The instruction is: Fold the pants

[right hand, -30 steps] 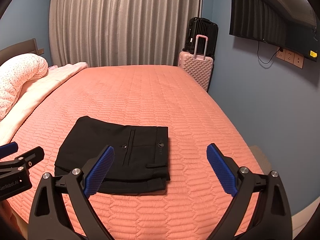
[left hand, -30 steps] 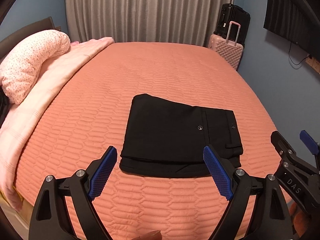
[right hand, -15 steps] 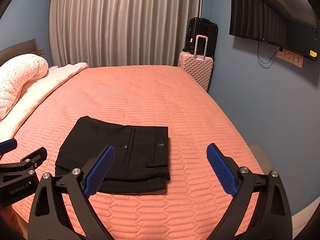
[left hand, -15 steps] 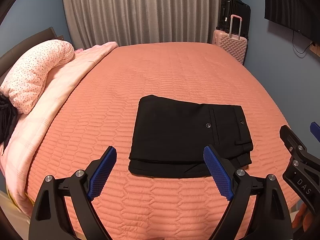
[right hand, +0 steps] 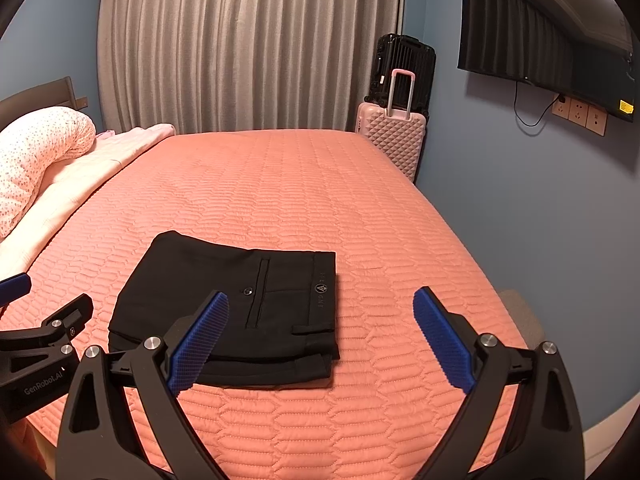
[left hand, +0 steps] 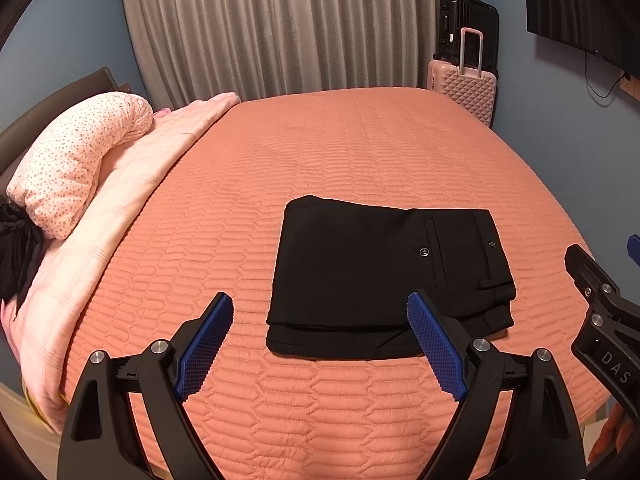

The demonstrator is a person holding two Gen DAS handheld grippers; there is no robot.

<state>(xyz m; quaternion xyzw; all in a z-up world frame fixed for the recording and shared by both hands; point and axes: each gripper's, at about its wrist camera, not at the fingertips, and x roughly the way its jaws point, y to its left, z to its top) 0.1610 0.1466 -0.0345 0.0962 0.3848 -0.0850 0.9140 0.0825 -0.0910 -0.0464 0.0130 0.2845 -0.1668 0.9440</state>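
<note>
Pants (left hand: 384, 264) lie folded in a compact stack just beyond both grippers, apparently finished; the left gripper (left hand: 320, 344) and right gripper (right hand: 320, 340) hover with jaws spread, grasping nothing, above the bed (right hand: 320, 184).

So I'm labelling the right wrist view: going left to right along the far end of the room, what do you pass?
Spotted pillow → grey curtain → black suitcase → wall-mounted TV.

Folded black pants (left hand: 360, 268) on orange bedspread (left hand: 320, 152), beyond wide-apart jaws
</note>
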